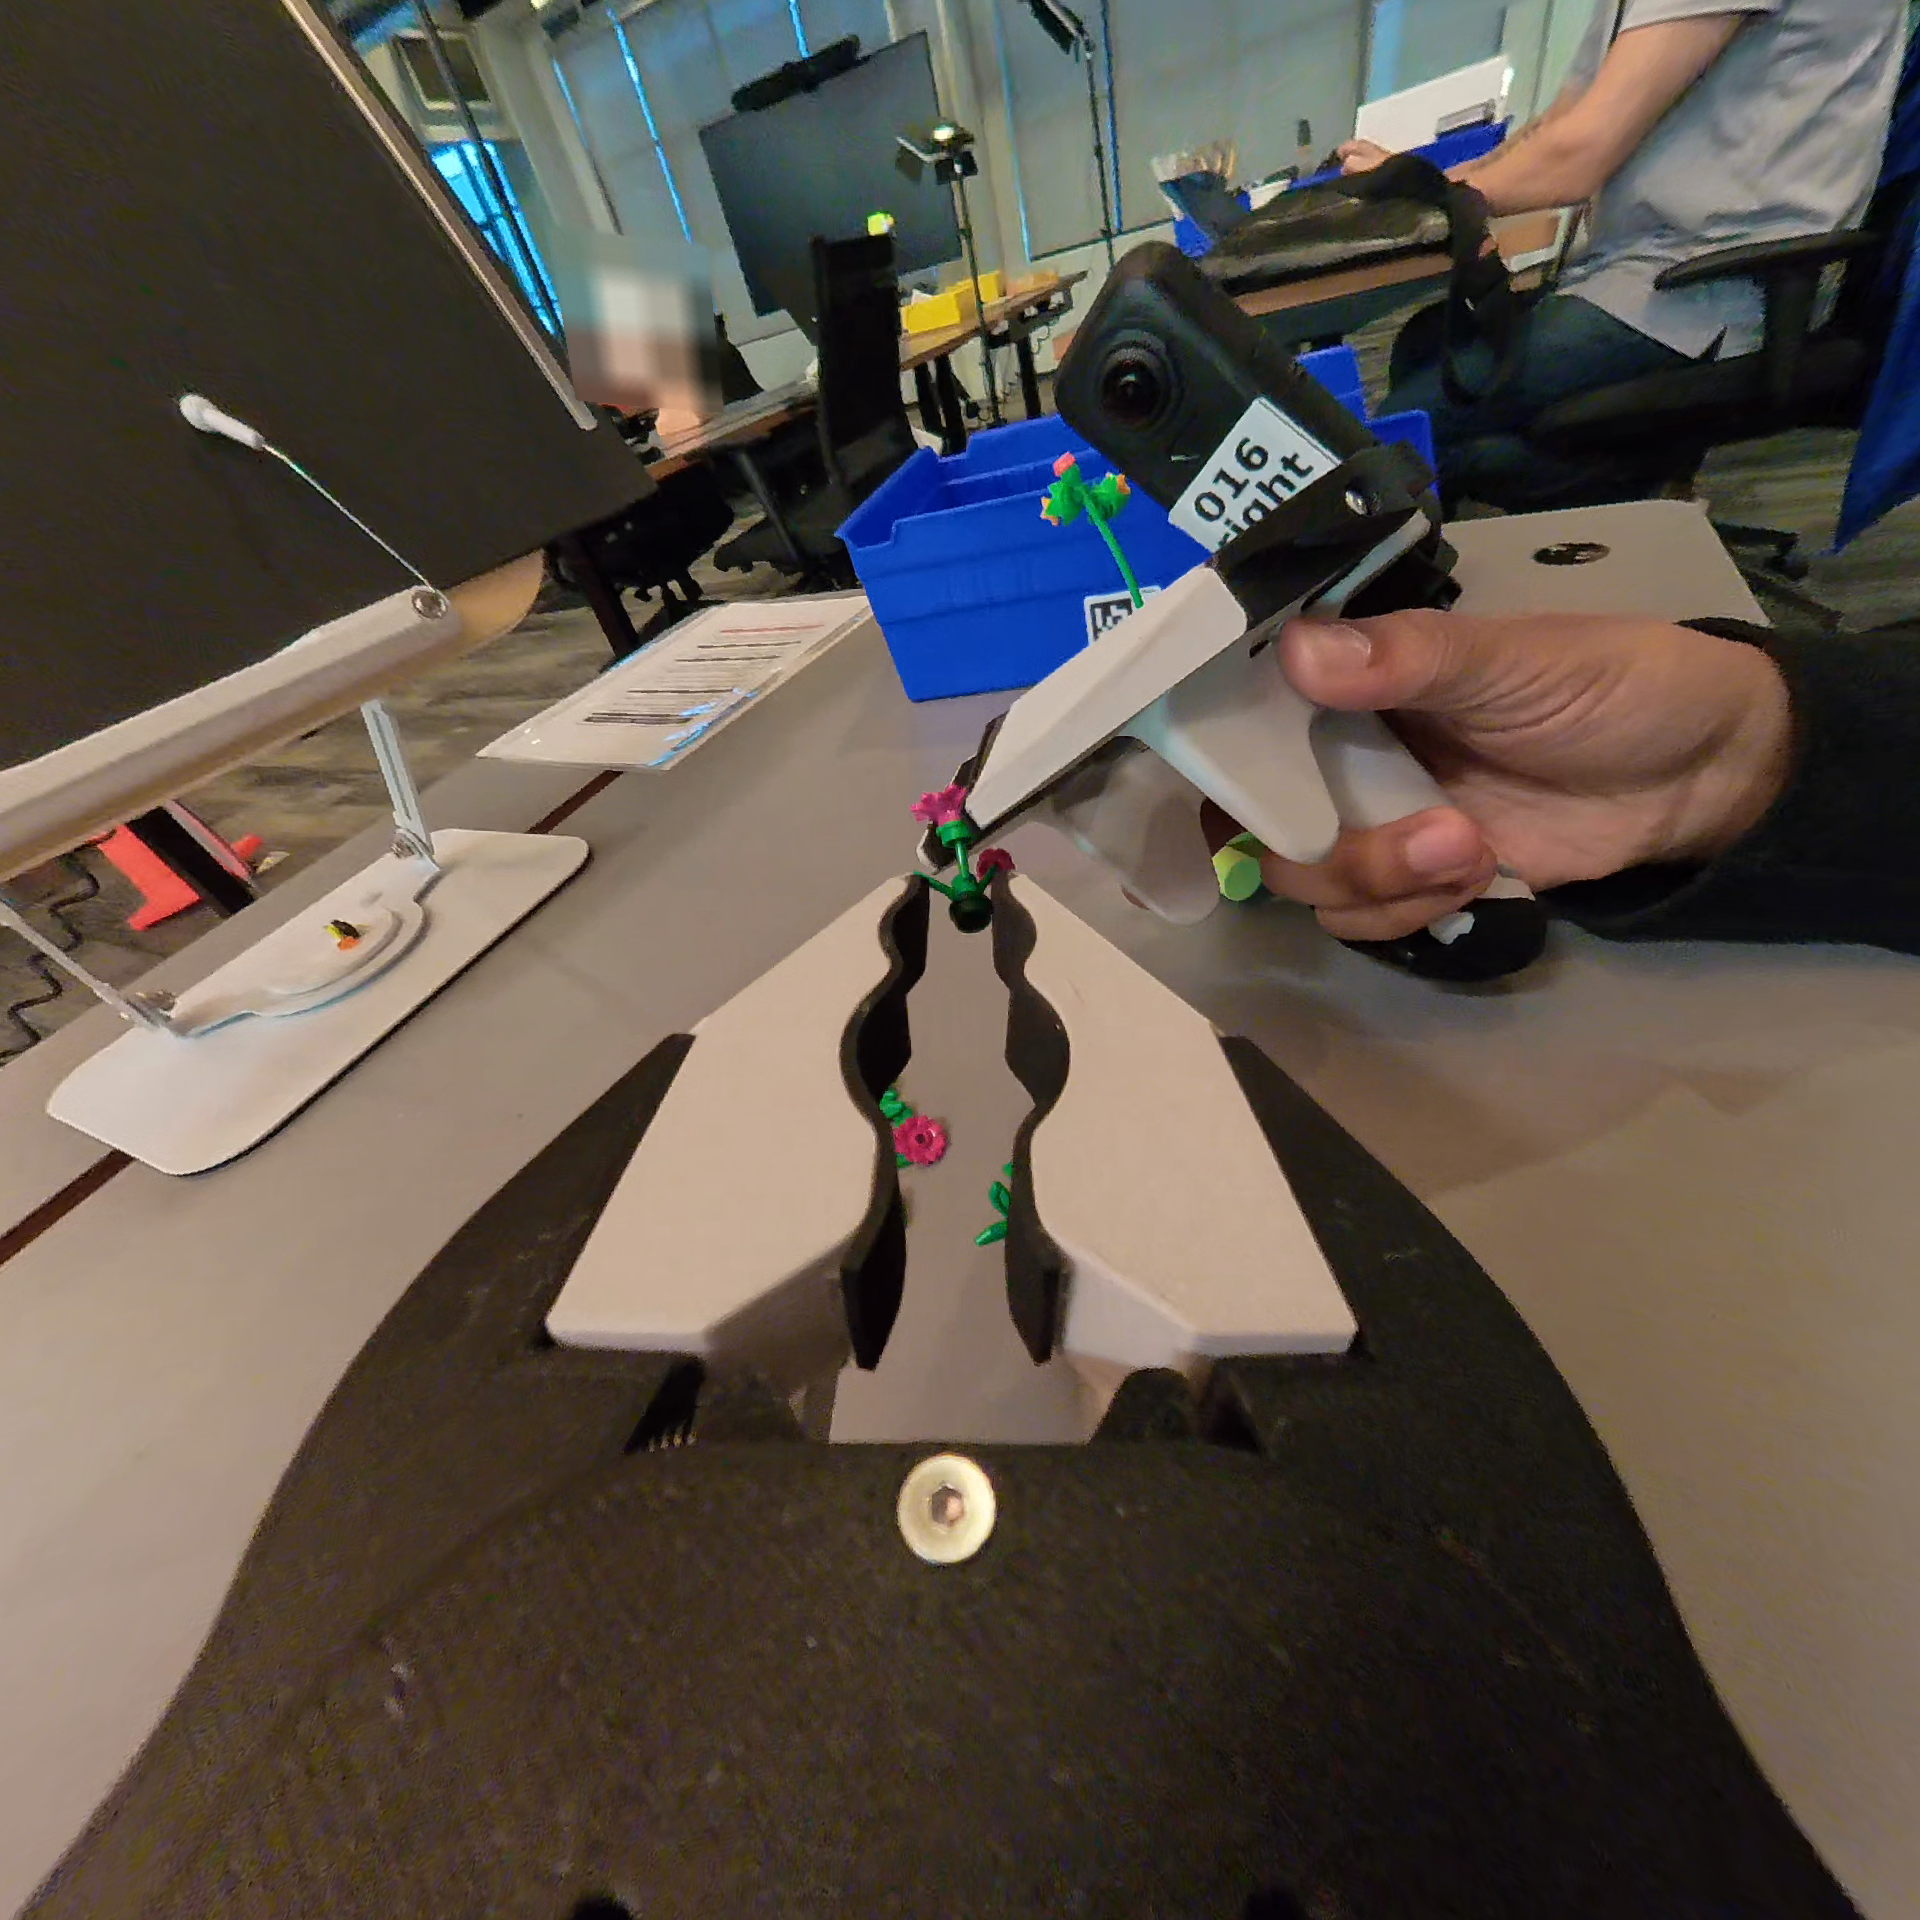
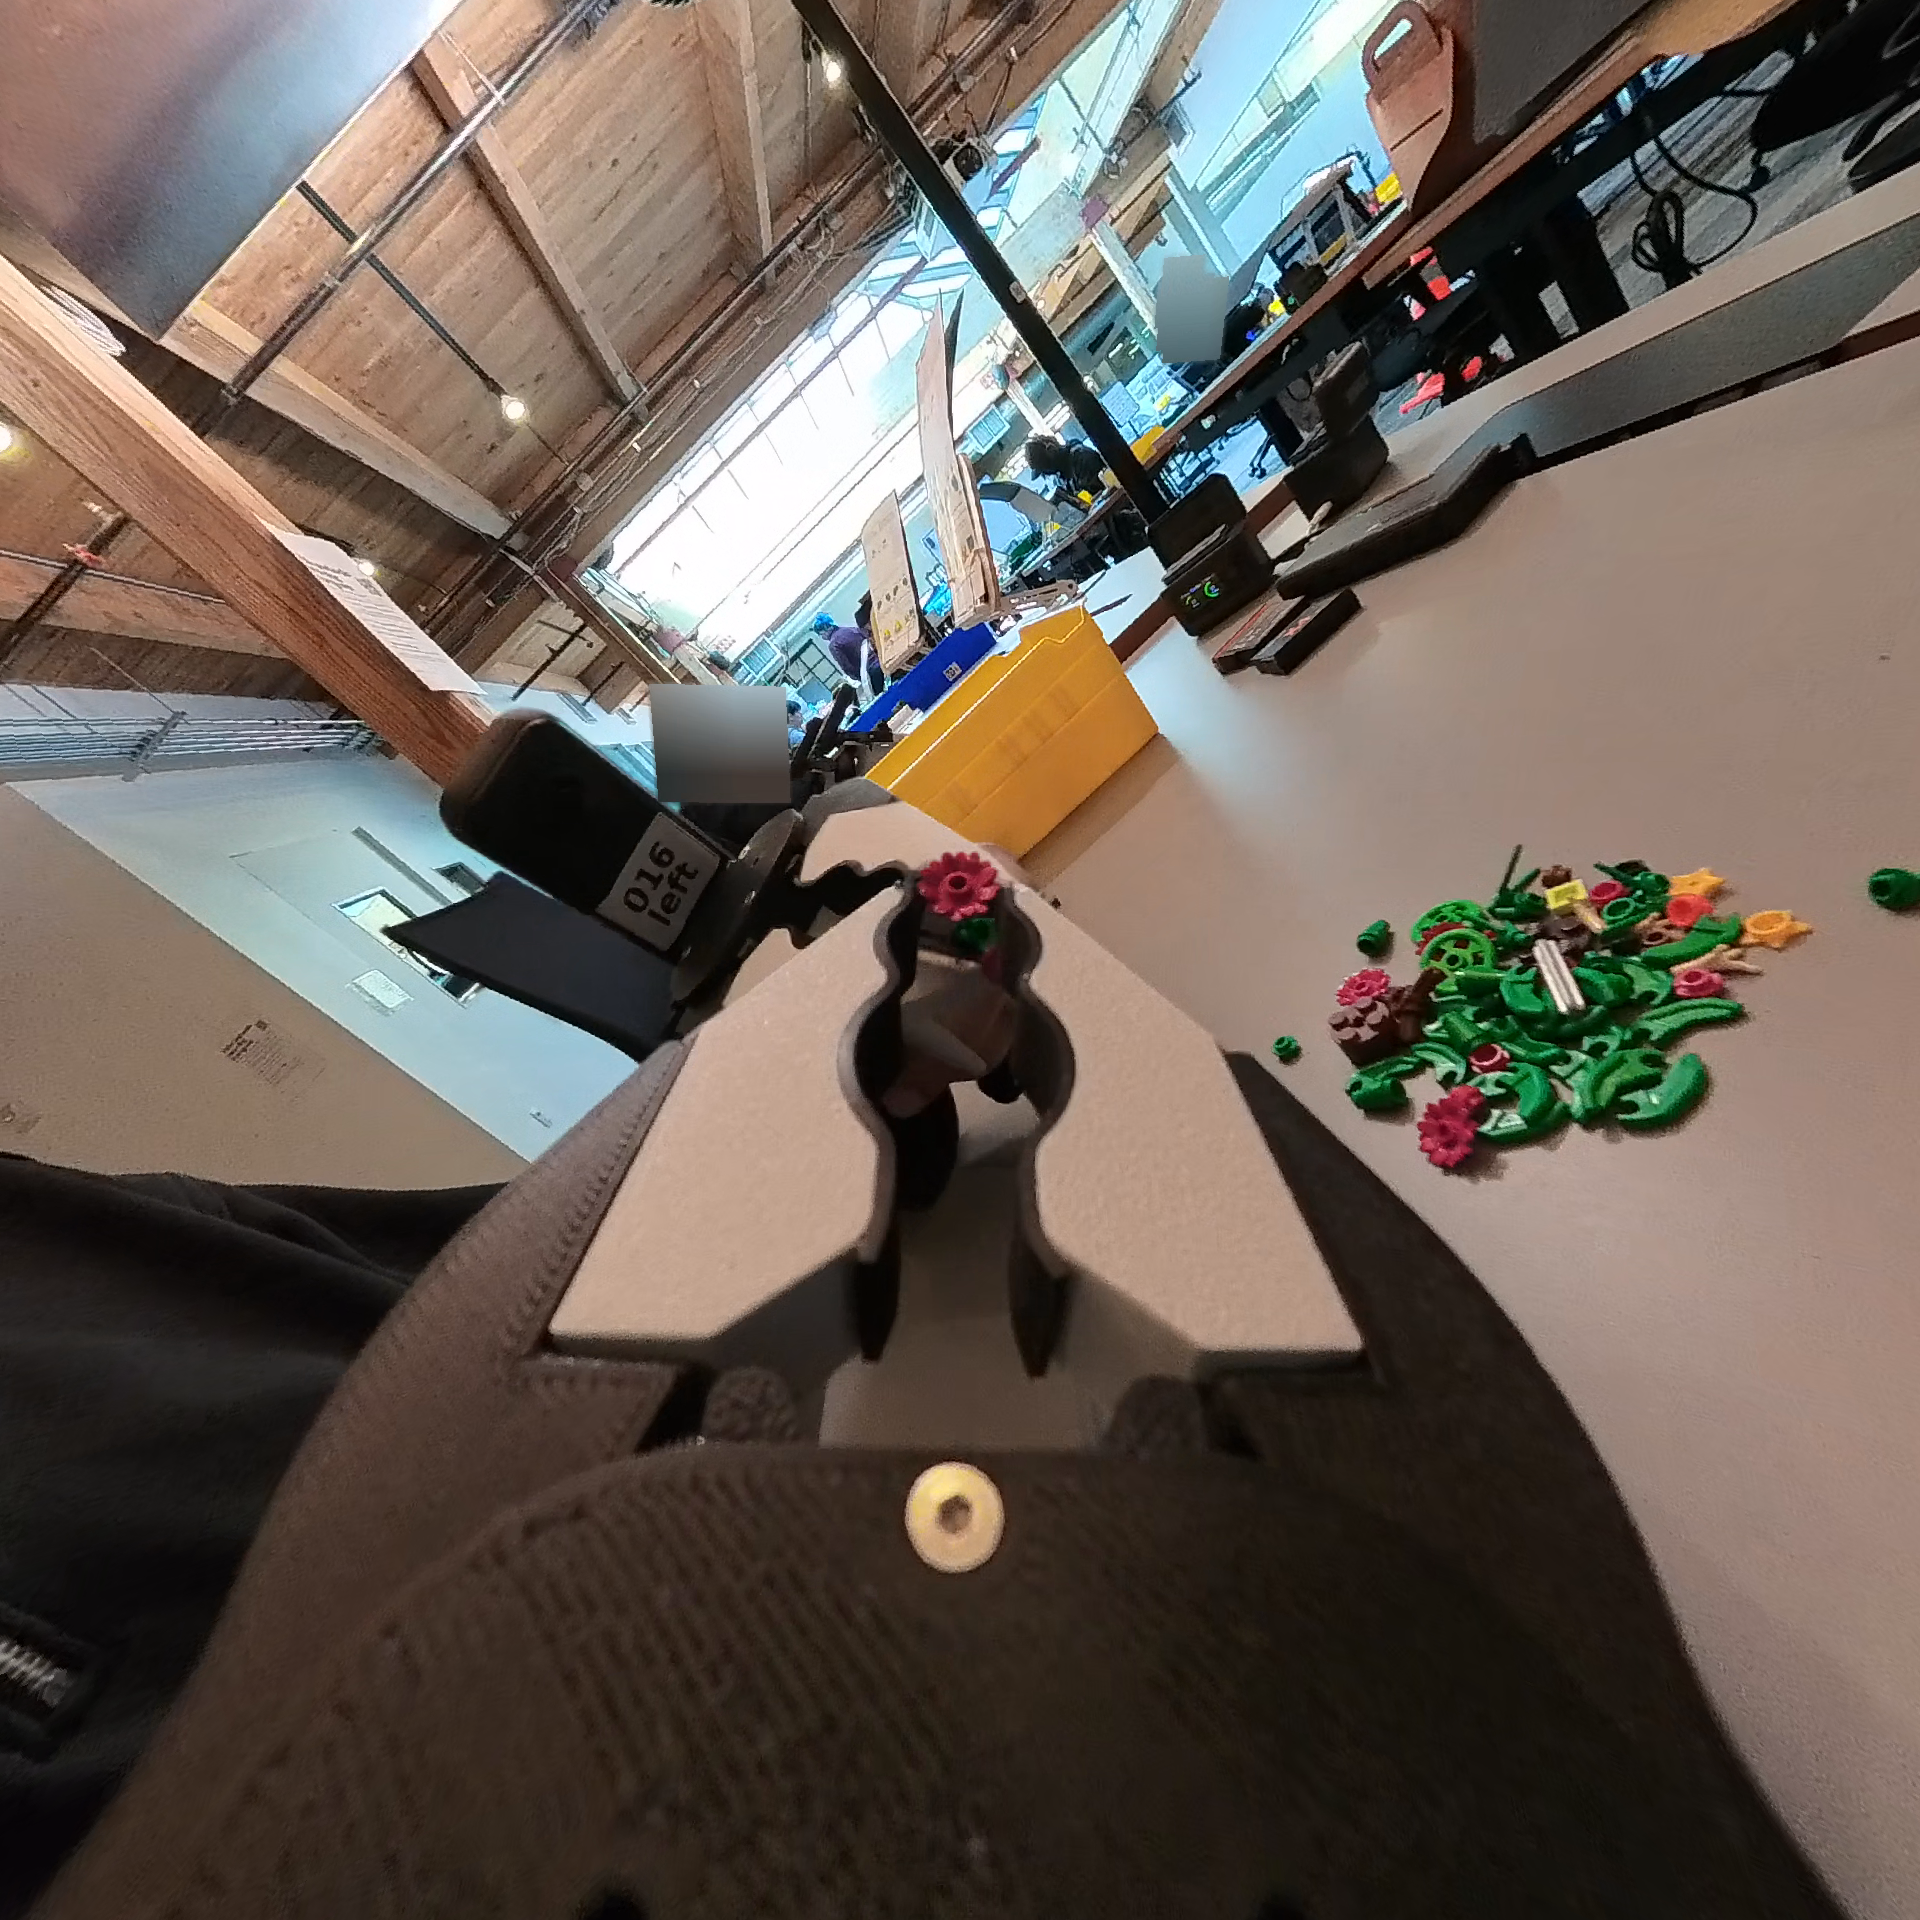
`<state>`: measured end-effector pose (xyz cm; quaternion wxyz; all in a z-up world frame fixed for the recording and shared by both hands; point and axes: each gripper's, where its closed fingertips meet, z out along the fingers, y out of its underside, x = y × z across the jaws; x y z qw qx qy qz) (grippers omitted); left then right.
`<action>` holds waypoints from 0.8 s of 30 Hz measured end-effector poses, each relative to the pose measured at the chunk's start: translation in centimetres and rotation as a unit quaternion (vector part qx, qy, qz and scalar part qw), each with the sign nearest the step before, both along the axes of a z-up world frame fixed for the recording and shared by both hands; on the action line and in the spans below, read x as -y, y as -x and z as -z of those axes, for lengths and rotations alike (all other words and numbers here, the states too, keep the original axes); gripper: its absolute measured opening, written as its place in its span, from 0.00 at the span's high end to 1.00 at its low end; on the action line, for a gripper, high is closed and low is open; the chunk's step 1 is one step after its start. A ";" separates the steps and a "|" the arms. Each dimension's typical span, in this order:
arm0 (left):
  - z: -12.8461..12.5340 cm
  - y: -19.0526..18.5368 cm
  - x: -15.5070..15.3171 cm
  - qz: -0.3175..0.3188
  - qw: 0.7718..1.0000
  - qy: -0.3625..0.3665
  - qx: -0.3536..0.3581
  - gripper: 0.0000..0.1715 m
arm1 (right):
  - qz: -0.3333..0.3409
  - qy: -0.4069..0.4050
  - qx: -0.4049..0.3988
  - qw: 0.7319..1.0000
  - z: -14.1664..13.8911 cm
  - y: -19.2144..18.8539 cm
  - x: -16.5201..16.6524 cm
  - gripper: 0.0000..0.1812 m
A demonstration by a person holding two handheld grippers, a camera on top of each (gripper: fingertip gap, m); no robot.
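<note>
Here both grippers, left gripper (image 1: 966,902) and right gripper (image 2: 961,914), pinch one flower stem (image 1: 964,860) at frame centre; table (image 1: 1558,1143) lies bare to the right.

Two grey two-finger grippers (image 1: 964,896) (image 2: 961,914) met above the grey table (image 1: 1558,1195). One blue plastic bin (image 1: 966,582) and one yellow plastic bin (image 2: 1023,748) stood on that table. One heap of small green, pink and orange plastic flower pieces (image 2: 1538,1008) lay on the table too.

A white printed label (image 1: 1252,480) sits on the black camera housing of the right hand-held gripper (image 1: 961,831). A matching white label (image 2: 665,881) sits on the left one's housing. A white square-patterned code sticker (image 1: 1112,618) marks the blue plastic bin (image 1: 966,582), and a printed white sheet (image 1: 681,681) lies on the grey surface (image 1: 1558,1195).
</note>
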<state>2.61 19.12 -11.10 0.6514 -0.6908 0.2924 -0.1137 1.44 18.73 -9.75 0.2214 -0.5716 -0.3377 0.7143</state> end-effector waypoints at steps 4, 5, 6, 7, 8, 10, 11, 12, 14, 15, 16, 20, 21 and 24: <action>-0.5 0.0 0.1 -0.002 1.000 -0.014 -0.001 0.97 | 0.000 0.011 -0.014 1.000 -0.4 -0.3 -0.3 0.92; -0.6 0.1 0.1 -0.002 1.000 -0.015 0.002 0.97 | 0.005 0.014 -0.018 1.000 -0.5 -0.4 -0.6 0.89; -0.7 0.2 0.1 -0.004 1.000 -0.016 0.003 0.97 | 0.012 0.016 -0.024 1.000 -0.7 -0.6 -0.9 0.85; -0.8 0.3 0.2 -0.004 1.000 -0.016 0.004 0.97 | 0.019 0.017 -0.029 0.999 -0.9 -0.8 -1.2 0.84; -0.9 0.4 0.2 -0.004 1.000 -0.015 0.005 0.97 | 0.026 0.015 -0.033 0.999 -1.1 -0.9 -1.4 0.84; -0.9 0.5 0.2 -0.001 1.000 -0.014 0.003 0.97 | 0.042 -0.012 -0.033 0.998 -1.3 -1.1 -1.7 0.83; -0.8 0.5 0.3 0.002 1.000 -0.010 0.000 0.97 | 0.052 -0.040 -0.027 0.997 -1.3 -1.1 -1.6 0.83; -0.7 0.4 0.3 0.002 1.000 -0.010 -0.004 0.97 | 0.063 -0.075 -0.019 0.995 -1.2 -1.1 -1.6 0.83; -0.5 0.3 0.4 0.005 1.000 -0.010 -0.014 0.98 | 0.083 -0.149 0.002 0.985 -0.9 -0.9 -1.3 0.83; -0.5 0.3 0.4 0.006 1.000 -0.010 -0.018 0.98 | 0.089 -0.178 0.011 0.980 -0.7 -0.8 -1.1 0.84; -0.4 0.1 0.5 0.009 1.000 -0.012 -0.021 0.98 | 0.089 -0.195 0.017 0.977 -0.6 -0.6 -0.8 0.83; -0.7 -0.3 0.8 0.028 0.999 -0.014 -0.010 0.98 | 0.062 -0.174 0.008 0.983 -0.6 -0.4 -0.1 0.83; -0.8 -0.5 1.1 0.040 0.999 -0.011 0.005 0.98 | 0.057 -0.160 -0.005 0.985 -1.0 -0.6 0.0 0.85; -1.5 -1.0 1.8 0.081 0.995 0.006 0.057 0.98 | 0.032 -0.113 -0.056 0.992 -2.6 -1.4 0.1 0.92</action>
